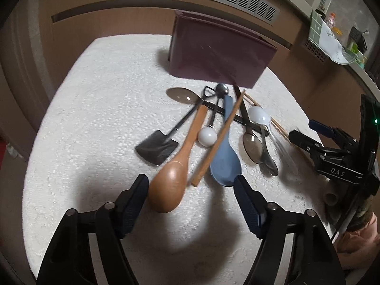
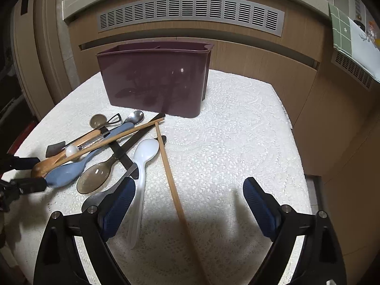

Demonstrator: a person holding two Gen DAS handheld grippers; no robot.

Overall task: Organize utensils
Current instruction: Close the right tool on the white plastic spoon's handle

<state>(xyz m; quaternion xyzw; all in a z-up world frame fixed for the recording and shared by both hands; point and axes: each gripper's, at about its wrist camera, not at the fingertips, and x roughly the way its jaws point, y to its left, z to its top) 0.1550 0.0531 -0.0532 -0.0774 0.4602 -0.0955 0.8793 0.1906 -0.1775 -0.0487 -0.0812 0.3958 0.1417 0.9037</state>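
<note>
A: 2 grippers, both with jaws spread wide and nothing between them. The left gripper (image 1: 191, 187) hangs over the near edge of the white lace tablecloth (image 1: 95, 109), with the bowl of the wooden spoon (image 1: 174, 173) just inside its left finger and the bowl of the blue spoon (image 1: 225, 163) just ahead of its right finger.

B: And the right gripper (image 2: 188, 190)?

A: It sits over the near part of the cloth, with 1 chopstick (image 2: 171, 173) running between its fingers. The white plastic spoon (image 2: 142, 163) lies just beside its left finger (image 2: 118, 204); whether they touch, I cannot tell.

B: Where is the rest of the pile?

A: Heaped together on the cloth between the grippers and the maroon utensil holder (image 2: 154, 80). A second chopstick (image 1: 218, 140) lies across the blue spoon. To the left are a small black shovel-shaped spoon (image 1: 158, 146) and a utensil with a white ball end (image 1: 207, 137). To the right are a smoky translucent spoon (image 1: 254, 147) and a metal spoon (image 1: 270, 163), overlapping.

B: And the holder?

A: Upright near the far edge of the cloth, apart from the pile. The right wrist view shows a divider inside it; its contents cannot be seen.
</note>
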